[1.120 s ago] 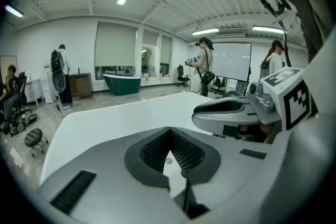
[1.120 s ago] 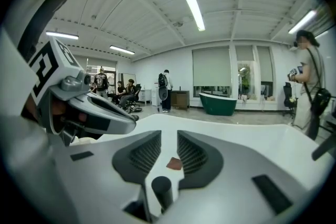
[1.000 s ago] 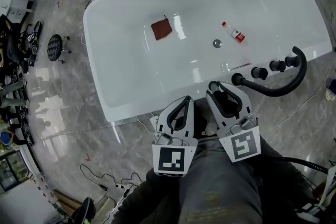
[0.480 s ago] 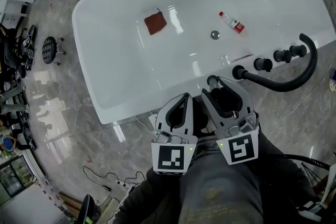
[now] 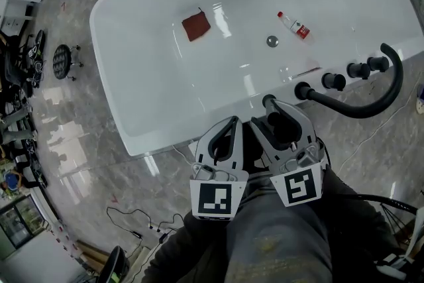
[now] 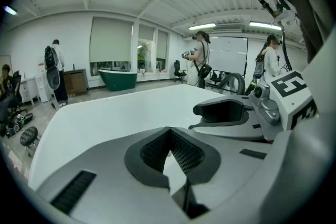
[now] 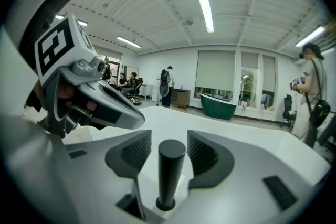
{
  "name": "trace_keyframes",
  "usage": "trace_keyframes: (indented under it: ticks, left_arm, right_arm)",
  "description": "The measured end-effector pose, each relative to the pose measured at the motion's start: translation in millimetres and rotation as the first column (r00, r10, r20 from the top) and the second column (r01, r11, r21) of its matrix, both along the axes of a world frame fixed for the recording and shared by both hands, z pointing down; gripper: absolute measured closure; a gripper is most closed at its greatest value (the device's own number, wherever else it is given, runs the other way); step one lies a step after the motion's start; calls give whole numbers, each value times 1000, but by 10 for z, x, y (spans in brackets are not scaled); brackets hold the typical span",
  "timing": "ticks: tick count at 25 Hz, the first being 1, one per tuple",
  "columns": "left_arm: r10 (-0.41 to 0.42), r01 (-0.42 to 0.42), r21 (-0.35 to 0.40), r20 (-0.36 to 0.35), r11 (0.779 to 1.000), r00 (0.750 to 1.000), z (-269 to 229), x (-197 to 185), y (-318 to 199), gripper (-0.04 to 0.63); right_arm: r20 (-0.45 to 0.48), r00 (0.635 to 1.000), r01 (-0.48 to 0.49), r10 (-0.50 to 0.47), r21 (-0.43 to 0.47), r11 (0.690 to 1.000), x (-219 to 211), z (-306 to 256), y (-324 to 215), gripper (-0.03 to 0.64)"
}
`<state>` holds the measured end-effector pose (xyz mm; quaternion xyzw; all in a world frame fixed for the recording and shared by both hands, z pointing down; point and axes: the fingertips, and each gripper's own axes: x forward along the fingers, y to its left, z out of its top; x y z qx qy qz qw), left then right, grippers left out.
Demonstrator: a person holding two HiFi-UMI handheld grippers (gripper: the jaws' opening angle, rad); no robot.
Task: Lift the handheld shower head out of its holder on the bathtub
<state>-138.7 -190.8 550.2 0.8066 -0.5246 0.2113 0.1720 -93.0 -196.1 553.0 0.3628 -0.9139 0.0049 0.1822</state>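
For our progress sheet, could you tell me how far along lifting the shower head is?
Done: right gripper positioned, its fingers, just opened, either side of the upright shower head. In hand: the grasp, nothing gripped yet. Remaining: close and lift it off the bathtub.

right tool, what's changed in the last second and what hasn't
The right tool has just been opening its jaws; they now stand wide either side of the upright black shower head, pads clear of it. Nothing was grasped. Unchanged: the shower head sits in its holder on the bathtub rim, the left tool is shut and empty, the red cloth and small bottle lie in the tub.
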Motion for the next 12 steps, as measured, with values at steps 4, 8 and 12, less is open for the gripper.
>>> trace_keyframes:
  ticks: [4, 8, 12]
  left_arm:
    - [5, -4, -8, 6, 1000, 1000, 103, -28, -11, 592]
    - [-7, 7, -25, 5, 1000, 1000, 212, -56, -39, 592]
    - [3, -3, -31, 7, 1000, 1000, 201, -24, -82, 592]
  right_arm:
    - [-18, 1000, -14, 14, -16, 1000, 9, 239, -9, 417]
    - [-43, 999, -30, 27, -57, 998, 61, 488, -42, 417]
    - [-63, 997, -41, 36, -81, 996, 127, 560, -56, 417]
